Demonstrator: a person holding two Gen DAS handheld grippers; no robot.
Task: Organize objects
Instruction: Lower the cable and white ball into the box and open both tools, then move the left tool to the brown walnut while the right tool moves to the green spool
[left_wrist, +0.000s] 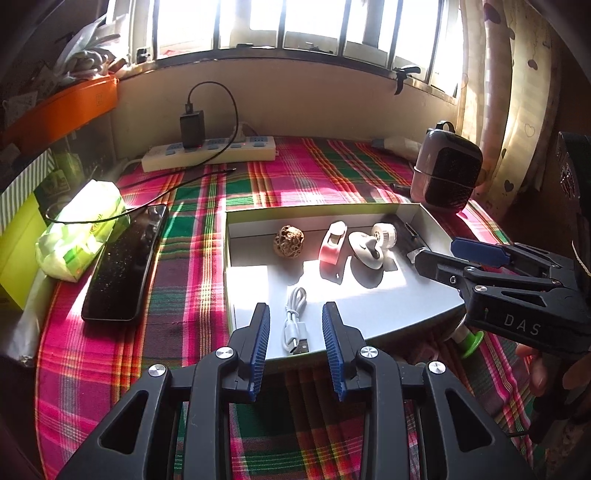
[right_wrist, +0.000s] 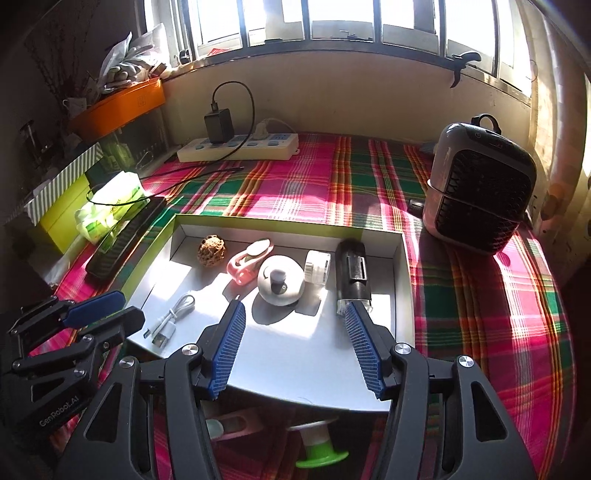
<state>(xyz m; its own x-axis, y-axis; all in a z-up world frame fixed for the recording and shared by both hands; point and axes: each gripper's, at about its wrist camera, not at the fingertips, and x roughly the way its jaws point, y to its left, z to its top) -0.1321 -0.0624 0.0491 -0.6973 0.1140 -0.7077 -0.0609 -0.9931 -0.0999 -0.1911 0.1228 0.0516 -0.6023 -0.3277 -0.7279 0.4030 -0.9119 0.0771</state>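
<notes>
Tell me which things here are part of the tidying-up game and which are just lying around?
Part of the tidying:
- grey box
- white cable
- brown ball
- pink holder
- round grey knob
- white spool
- black gadget
- green-and-white thing, outside the box

Just lying around:
- power strip
- small heater
- tissue pack
- phone

2 wrist views, near, angled down; share tray (left_wrist: 369, 325).
</notes>
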